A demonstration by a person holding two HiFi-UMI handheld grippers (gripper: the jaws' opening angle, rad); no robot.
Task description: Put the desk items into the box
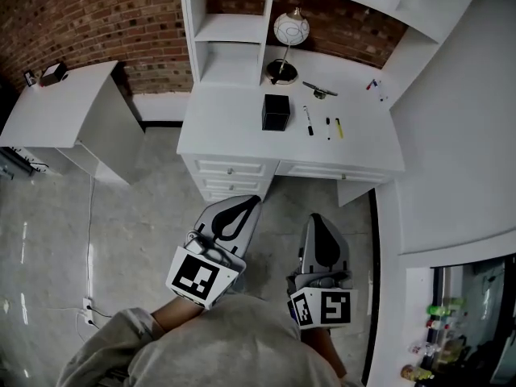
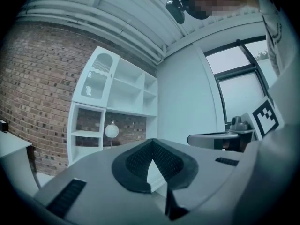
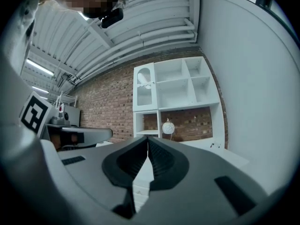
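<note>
A black open-top box (image 1: 275, 112) stands on the white desk (image 1: 226, 127). To its right lie three pens: a black-and-white one (image 1: 309, 120), a small dark one (image 1: 328, 124) and a yellow one (image 1: 339, 127). A metal stapler-like item (image 1: 320, 90) lies further back, and small markers (image 1: 373, 84) lie near the right wall. My left gripper (image 1: 245, 204) (image 2: 151, 142) and right gripper (image 1: 319, 221) (image 3: 146, 139) are held over the floor, short of the desk. Both are shut with nothing in them.
A globe lamp (image 1: 290, 29) (image 2: 111, 131) (image 3: 168, 127) stands at the back of the desk under the white shelves (image 1: 230, 31). A second white table (image 1: 60, 111) is at the left. The desk's drawers (image 1: 230, 176) face me, and a white wall (image 1: 459, 135) runs along the right.
</note>
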